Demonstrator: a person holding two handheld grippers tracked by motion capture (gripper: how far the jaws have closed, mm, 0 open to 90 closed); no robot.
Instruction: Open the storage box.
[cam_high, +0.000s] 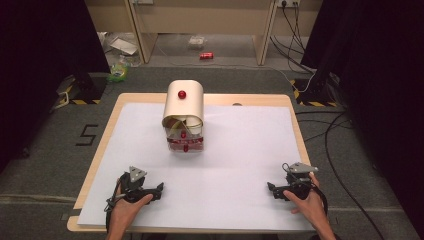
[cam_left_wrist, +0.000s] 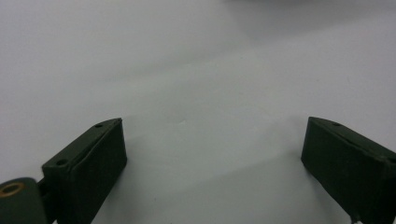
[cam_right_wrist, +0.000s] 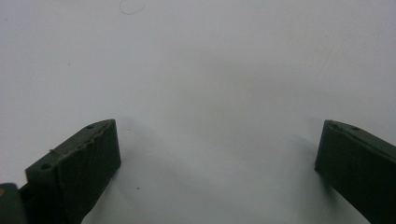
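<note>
Lab, black curtains (cam_high: 40, 50), floor cables (cam_high: 335, 135)

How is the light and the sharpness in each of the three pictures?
High view: dim and soft, the white sheet evenly lit, the sides dark. Left gripper view: the jaws fairly sharp, the sheet behind them blurred with soft shadows. Right gripper view: much the same, slightly brighter at the top.

- From my remote seat: white sheet (cam_high: 240, 150) between left gripper (cam_high: 159, 190) and right gripper (cam_high: 271, 189) lies bare; free passage.
- Sole obstacle: bread box (cam_high: 184, 116), far-centre, well apart from both.
- Room open on both its flanks.
</note>
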